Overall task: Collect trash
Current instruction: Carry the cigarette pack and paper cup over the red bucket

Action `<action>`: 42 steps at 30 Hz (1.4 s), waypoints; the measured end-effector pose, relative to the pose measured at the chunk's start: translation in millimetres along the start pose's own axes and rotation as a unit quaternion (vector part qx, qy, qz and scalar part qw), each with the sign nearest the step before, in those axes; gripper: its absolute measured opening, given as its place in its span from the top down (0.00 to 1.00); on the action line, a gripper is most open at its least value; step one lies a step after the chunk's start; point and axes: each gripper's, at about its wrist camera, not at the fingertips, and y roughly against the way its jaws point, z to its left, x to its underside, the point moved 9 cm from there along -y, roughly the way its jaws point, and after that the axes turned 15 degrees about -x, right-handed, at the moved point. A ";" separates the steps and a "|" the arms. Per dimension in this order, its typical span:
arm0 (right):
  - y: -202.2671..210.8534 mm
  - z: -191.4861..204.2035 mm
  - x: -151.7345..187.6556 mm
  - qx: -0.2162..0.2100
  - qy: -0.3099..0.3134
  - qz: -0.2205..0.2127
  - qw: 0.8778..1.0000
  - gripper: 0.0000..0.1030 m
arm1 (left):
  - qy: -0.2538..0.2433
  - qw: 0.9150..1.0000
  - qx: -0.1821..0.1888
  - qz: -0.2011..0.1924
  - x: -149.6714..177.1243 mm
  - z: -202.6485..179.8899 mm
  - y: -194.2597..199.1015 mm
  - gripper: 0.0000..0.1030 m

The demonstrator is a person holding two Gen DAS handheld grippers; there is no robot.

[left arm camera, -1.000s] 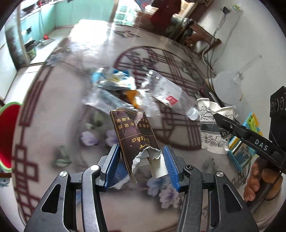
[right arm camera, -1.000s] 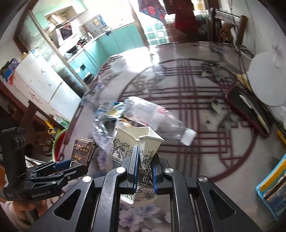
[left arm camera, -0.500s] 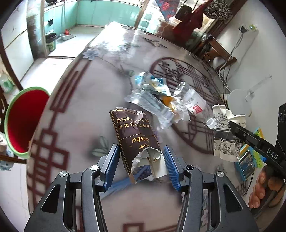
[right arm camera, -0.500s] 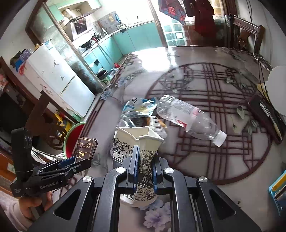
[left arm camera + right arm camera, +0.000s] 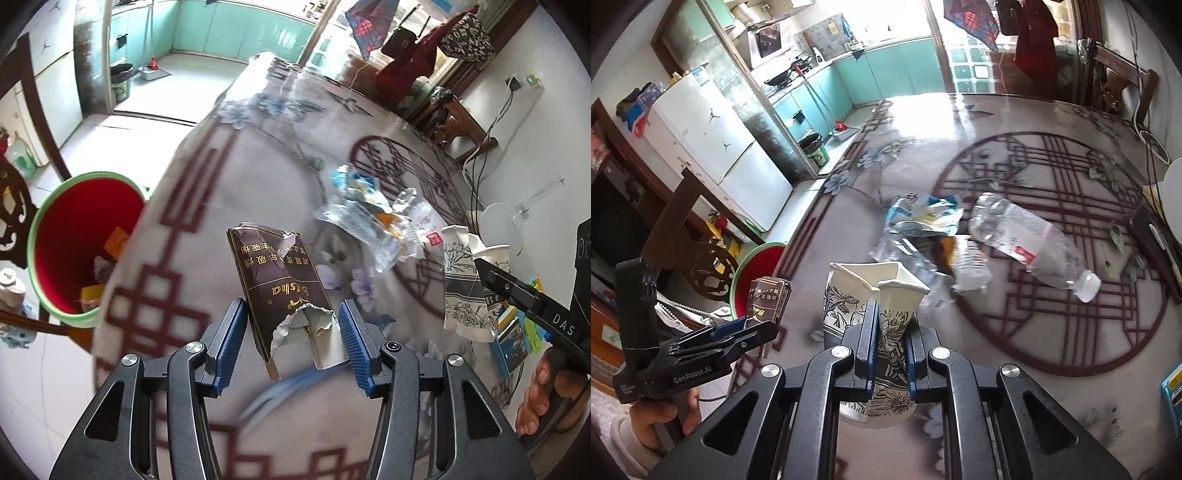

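Trash fills both claws above a patterned table [image 5: 207,206]: the left gripper [image 5: 291,345] clamps a torn brown cigarette pack [image 5: 275,280] across its width at the frame's lower centre, while the right gripper [image 5: 889,354] pinches a crumpled paper cup [image 5: 875,295], its wall squeezed flat between nearly closed pads. Each piece is held up off the tabletop, apparently so it can be carried over the edge to the red bin [image 5: 79,245], which stands on the floor beyond the table's rim at the left of the left wrist view and already holds scraps. Between pack and bin the path looks unobstructed, though a dark wooden chair [image 5: 22,129] stands just beside the bin. More litter waits mid-table: a clear plastic bottle [image 5: 1030,243] lying on its side and crinkled wrappers [image 5: 923,218] just beside it.
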 end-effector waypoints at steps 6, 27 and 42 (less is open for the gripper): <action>-27.4 34.7 -0.9 0.001 0.017 0.014 1.000 0.90 | 0.008 1.000 -0.006 0.004 -4.8 35.7 0.1 0.51; -97.2 131.5 -12.5 0.031 0.053 0.021 0.998 0.90 | 0.008 1.000 0.005 0.004 -33.3 130.7 -6.0 0.52; -140.4 185.8 -26.1 0.040 0.104 0.041 0.993 0.90 | 0.038 0.999 -0.013 0.002 -54.1 194.7 -20.9 0.52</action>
